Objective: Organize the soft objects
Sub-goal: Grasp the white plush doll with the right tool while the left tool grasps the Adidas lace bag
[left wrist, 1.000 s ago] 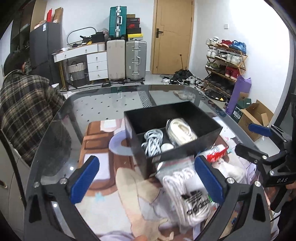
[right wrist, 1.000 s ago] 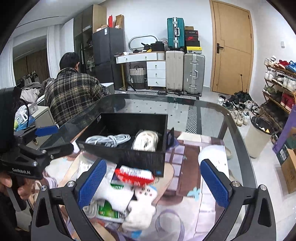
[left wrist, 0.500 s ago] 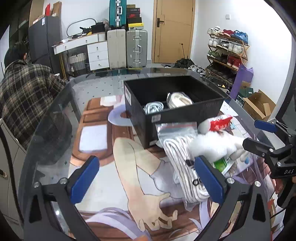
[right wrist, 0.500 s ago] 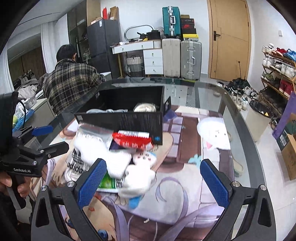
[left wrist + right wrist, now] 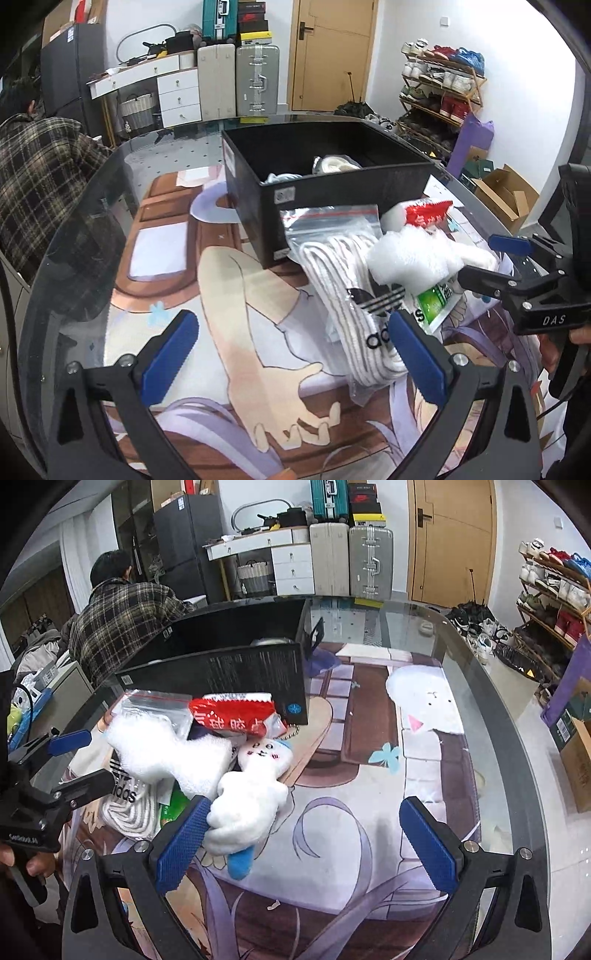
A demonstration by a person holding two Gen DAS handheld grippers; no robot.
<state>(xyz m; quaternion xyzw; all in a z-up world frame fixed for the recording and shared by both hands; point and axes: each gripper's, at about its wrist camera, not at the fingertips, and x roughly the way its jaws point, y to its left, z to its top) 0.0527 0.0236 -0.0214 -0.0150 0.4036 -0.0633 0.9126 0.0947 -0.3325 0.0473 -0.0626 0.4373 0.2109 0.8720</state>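
**Soft things piled in front of the box**

Left gripper (image 5: pixel 295 354) is hovering, fingers apart, holding nothing. Bagged socks (image 5: pixel 354 295) are lying lengthwise toward the black box (image 5: pixel 325 177). The plush toy (image 5: pixel 255 794) is lying head toward the box, touching the right gripper's (image 5: pixel 306 843) spread fingers on the desk (image 5: pixel 480 760).

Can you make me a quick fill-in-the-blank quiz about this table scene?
1. The bagged socks lie in front of the ____ box.
2. The plush toy is mostly ____ in color.
3. Both the left gripper and the right gripper stand ____.

Missing words: black; white; open
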